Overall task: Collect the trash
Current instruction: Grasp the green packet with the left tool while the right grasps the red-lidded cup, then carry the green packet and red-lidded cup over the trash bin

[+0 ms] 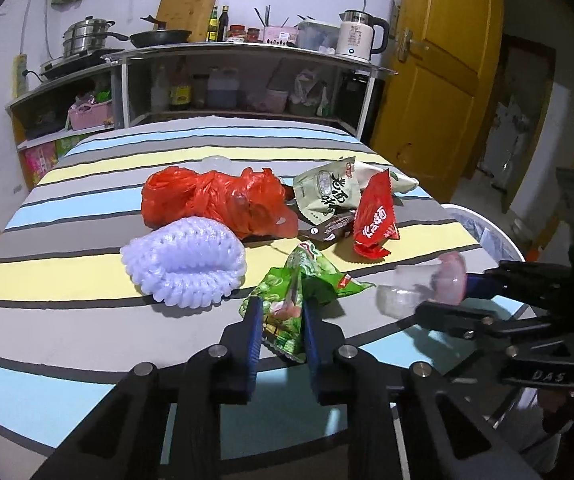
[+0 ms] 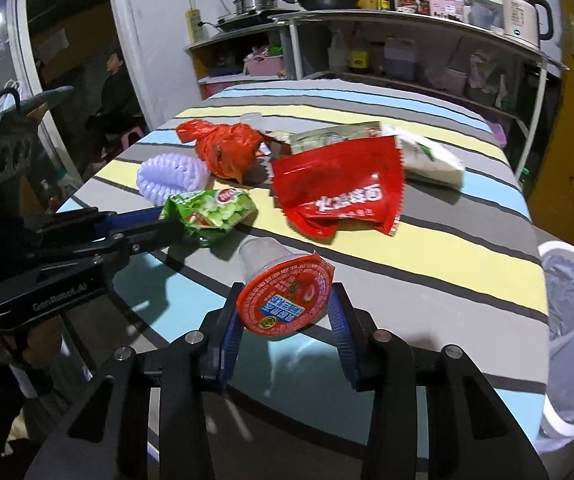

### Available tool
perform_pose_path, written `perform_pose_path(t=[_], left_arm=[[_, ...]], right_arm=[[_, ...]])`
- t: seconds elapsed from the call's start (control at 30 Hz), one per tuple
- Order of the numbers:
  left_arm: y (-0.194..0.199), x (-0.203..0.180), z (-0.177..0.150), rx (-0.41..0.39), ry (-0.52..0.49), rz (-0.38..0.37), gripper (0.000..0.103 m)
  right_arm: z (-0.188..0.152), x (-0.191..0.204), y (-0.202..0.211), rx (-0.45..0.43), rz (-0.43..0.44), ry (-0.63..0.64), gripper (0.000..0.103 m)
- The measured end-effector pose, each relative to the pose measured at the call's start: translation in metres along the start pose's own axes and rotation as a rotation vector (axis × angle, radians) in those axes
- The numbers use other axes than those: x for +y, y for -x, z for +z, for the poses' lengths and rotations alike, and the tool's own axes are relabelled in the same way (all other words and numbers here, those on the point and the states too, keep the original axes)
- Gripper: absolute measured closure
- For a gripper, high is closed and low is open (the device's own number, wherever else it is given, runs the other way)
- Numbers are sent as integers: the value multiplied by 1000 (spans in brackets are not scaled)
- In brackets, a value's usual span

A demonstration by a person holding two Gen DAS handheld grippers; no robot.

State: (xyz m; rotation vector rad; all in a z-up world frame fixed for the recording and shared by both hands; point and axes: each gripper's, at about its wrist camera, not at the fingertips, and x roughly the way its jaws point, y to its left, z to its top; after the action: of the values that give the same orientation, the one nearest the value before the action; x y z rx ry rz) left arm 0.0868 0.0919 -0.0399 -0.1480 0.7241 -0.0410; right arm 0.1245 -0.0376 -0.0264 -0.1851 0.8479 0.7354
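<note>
Gripping green snack wrapper (image 1: 287, 304) in left tool (image 1: 281, 320), jelly cup (image 2: 283, 292) in right tool (image 2: 285, 316), ready for bin (image 2: 567, 340) right of it.

Both cameras sit just behind their own jaws and look forward and down across the striped table (image 1: 87, 280) toward the shelf (image 1: 247, 50) at the far wall. The left view sits close over the near edge, with the right gripper (image 1: 439, 294) entering from its right side; the right view stands just to the right of it, taking in the left gripper (image 2: 167, 220) and the bin (image 2: 567, 276). Both share the tabletop, the red bag (image 1: 215, 200) and the kettle (image 2: 523, 14).
</note>
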Motion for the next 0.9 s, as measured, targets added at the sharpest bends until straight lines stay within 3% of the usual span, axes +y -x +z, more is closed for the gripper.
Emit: perform_pose_path(t=[0.07,0.37,0.9], left_arm=[[2,-1,0,-3,5,5,89],[22,-18,6,-44,-3,3,91],[35,-70,32,-96,-35,-105,91]], right_arm=[[-2,-4,5,-8,-7,-11,61],[-7,-20,31,-59,-44,-60,61],[-18,-51,84,-150,-150,-116,61]])
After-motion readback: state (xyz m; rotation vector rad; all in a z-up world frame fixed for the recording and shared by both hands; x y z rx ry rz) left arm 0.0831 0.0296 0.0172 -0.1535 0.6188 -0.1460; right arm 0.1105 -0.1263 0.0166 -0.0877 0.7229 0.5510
